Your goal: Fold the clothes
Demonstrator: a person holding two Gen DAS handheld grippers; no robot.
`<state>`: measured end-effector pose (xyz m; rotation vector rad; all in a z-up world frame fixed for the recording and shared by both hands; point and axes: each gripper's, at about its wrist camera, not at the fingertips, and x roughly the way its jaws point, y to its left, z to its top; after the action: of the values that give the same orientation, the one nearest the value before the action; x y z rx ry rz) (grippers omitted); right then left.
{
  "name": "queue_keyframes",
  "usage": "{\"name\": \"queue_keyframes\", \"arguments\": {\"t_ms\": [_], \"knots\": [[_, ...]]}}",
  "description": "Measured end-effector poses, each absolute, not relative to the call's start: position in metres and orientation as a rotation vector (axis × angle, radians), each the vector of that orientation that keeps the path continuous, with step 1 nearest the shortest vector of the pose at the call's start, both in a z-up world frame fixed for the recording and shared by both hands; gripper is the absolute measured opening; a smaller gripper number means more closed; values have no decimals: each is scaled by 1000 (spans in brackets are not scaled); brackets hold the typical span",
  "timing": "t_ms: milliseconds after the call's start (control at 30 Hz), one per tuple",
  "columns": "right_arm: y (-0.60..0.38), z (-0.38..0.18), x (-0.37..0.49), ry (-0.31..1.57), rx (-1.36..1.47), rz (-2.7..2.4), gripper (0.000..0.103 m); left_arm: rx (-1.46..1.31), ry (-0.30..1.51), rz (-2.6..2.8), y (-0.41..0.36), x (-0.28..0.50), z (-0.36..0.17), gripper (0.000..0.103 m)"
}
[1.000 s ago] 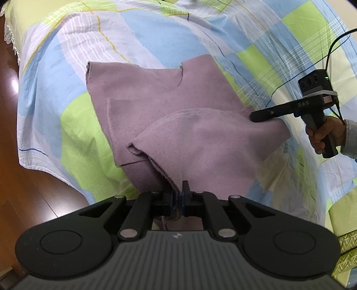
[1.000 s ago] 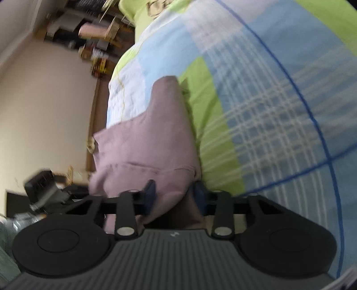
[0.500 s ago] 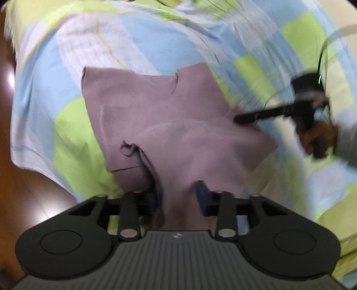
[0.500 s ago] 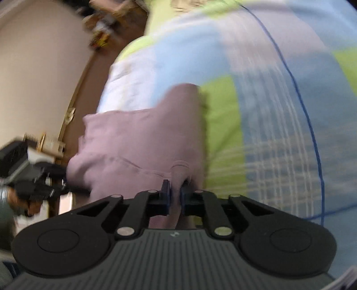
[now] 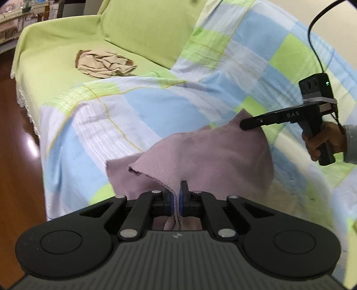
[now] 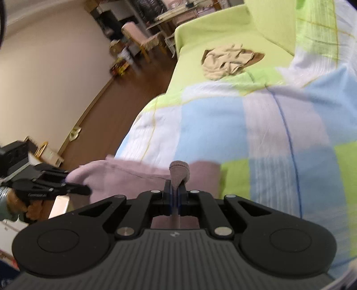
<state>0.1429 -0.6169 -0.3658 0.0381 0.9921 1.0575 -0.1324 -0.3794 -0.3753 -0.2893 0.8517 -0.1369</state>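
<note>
The letters "DAS" stand in pale print on the side of the right gripper [image 5: 244, 123], on its black body just ahead of the handle. A small pale logo mark sits on the left gripper [image 5: 176, 197] housing, too small to read.

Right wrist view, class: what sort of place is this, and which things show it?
Probably a home living room: a sofa under a lime-green fabric cover, a brown wooden floor, and cluttered dark shelves by a padded pink chair.
</note>
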Motion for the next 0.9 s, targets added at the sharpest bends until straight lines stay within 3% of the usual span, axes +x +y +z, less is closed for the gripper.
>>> {"name": "queue_keyframes", "arguments": {"t_ms": [267, 367, 500, 533, 600, 767, 900], "knots": [[-598, -394, 166, 963, 72, 1024, 3, -233, 880, -94, -369, -119, -391, 3], [-592, -414, 174, 1032, 85, 980, 5, -214, 891, -79, -365, -114, -397, 10], [-588, -429, 179, 1103, 98, 911, 26, -211, 904, -51, -357, -121, -395, 11], [-588, -427, 178, 1092, 107, 899, 46, -211, 907, -43, -355, -125, -393, 11], [-593, -417, 174, 1037, 126, 851, 64, -212, 896, -29, -352, -128, -385, 11], [-602, -398, 162, 928, 178, 807, 64, -164, 803, -10, -353, -115, -372, 11], [-587, -406, 153, 949, 148, 857, 62, -126, 746, -33, -361, -99, -361, 11]]}}
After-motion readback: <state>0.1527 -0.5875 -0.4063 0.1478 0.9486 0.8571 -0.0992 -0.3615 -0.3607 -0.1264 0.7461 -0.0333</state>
